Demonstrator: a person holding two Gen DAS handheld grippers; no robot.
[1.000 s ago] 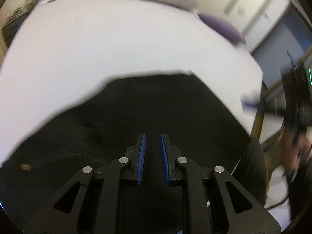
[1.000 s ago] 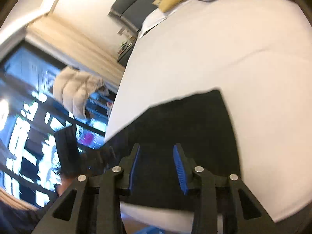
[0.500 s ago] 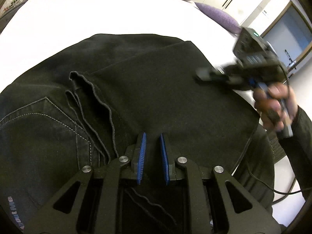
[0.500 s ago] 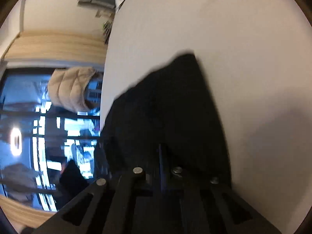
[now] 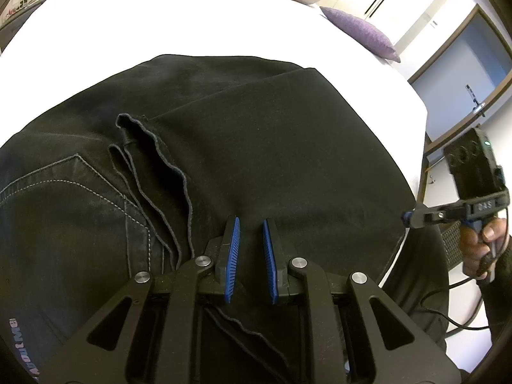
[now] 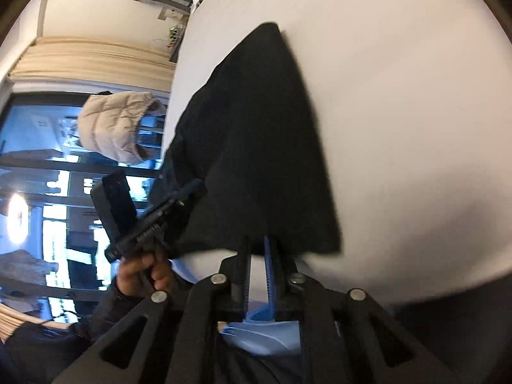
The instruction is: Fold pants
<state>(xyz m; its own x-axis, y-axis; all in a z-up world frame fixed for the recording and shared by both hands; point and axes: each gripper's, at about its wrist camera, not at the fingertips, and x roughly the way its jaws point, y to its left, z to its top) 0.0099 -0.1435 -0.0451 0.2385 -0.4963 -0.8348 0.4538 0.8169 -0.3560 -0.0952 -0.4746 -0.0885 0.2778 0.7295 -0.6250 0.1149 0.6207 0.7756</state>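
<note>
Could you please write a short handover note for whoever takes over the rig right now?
Left gripper: low over the pants, pads a narrow gap apart; I cannot tell if cloth is pinched.
Right gripper: at the pants' edge, jaws opening; blur hides whether cloth is between them.
Pants: lying on the bed.
Done: legs folded over, with the hems beside the back pocket.
Left: free both grippers, then probably one more fold and smoothing.
</note>
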